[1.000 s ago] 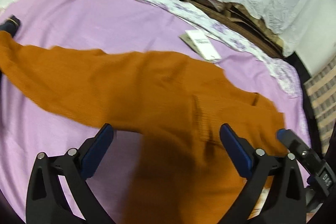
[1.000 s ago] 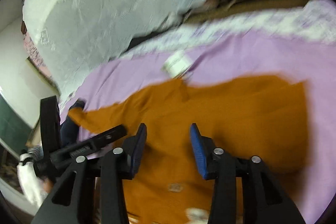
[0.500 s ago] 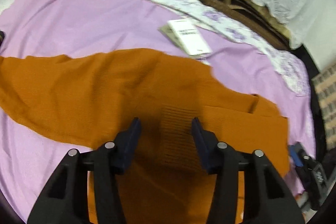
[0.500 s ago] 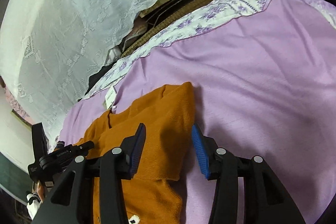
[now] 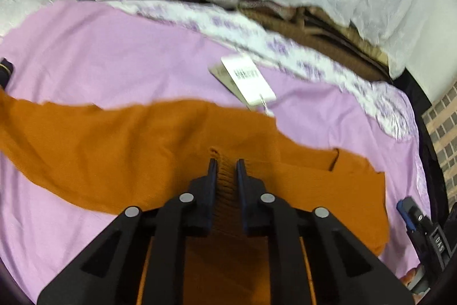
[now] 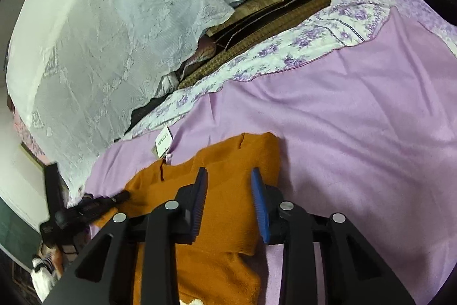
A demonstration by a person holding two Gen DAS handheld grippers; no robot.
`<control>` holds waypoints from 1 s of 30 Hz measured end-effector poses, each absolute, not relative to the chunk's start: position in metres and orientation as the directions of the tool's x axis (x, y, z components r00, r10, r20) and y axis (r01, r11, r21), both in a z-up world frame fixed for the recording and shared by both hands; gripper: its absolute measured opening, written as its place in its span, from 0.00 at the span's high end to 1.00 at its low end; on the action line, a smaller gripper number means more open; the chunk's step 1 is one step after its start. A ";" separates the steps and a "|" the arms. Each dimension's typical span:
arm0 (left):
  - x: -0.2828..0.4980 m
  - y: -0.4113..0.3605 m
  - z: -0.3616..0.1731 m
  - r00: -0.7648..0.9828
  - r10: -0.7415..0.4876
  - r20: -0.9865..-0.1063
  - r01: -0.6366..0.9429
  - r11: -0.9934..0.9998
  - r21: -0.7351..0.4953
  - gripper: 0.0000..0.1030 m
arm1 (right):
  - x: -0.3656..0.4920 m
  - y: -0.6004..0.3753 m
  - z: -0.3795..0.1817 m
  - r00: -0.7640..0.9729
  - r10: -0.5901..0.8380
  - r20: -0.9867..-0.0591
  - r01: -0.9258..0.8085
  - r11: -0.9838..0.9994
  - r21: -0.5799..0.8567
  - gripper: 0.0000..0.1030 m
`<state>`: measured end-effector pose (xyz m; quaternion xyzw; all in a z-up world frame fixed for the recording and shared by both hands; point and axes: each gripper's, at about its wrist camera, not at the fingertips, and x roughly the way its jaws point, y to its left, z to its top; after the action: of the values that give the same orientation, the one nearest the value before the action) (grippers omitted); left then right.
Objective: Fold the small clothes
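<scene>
Orange knit garment (image 5: 120,150) lies spread across the lilac bed sheet (image 5: 100,53), one sleeve trailing far left. Left tongs (image 5: 227,165) clenched on a ribbed fold of the knit, fabric bunched between the pads. Right tongs (image 6: 228,185) parted, hovering over the folded right sleeve (image 6: 248,162); nothing between the pads. White paper tag (image 5: 248,79) rests on the sheet just beyond the garment's far edge. White lace cloth (image 6: 114,19) hangs behind the bed.
</scene>
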<state>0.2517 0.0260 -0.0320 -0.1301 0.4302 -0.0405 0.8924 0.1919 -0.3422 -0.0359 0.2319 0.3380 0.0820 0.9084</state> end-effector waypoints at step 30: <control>0.208 0.209 -0.021 0.702 0.063 -0.710 -0.361 0.890 -0.278 0.13 | 0.183 -0.331 -0.080 0.704 0.190 -0.685 0.088 0.933 0.349 0.33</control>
<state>0.2079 0.2092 -0.0211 -0.2026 0.3679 0.1179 0.8998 0.1830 -0.3311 -0.0802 0.1810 0.3840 0.0281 0.9050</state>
